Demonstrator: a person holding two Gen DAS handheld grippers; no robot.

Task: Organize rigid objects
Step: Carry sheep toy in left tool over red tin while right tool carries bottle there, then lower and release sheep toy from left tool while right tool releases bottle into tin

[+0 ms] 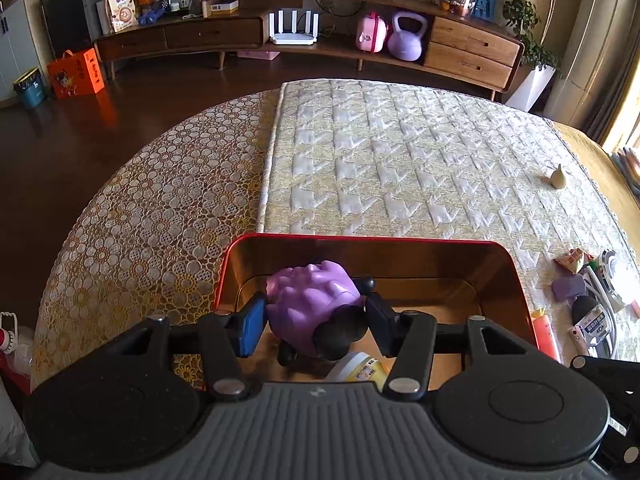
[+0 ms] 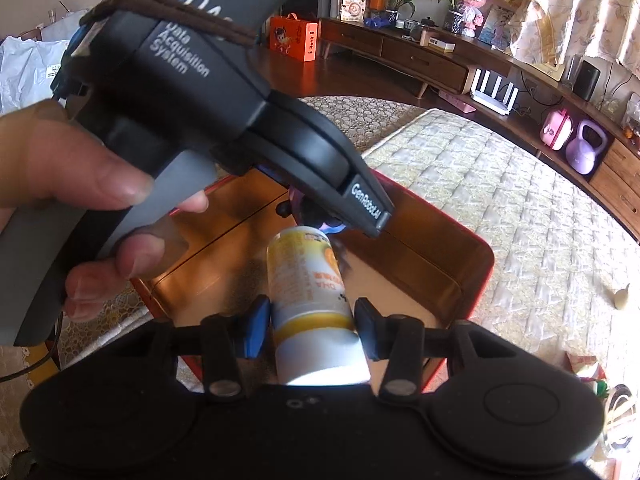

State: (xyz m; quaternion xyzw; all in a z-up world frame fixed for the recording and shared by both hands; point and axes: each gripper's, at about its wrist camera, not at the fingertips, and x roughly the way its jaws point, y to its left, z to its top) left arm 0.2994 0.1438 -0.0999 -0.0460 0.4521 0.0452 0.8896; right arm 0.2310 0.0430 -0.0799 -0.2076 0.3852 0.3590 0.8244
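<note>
Holding a purple sheep toy [image 1: 310, 304] in my left gripper [image 1: 316, 322], jaws clamped, over the red tin box [image 1: 360, 240]; right gripper [image 2: 312, 330] grips a yellow-white bottle [image 2: 316, 300] inside it.

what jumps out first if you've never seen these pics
The purple sheep toy stands out first, clamped in the left gripper over the red tin box on the quilted table. In the right wrist view, the right gripper holds a yellow-and-white can over the same box, while the person's left hand looms large at left.
</note>
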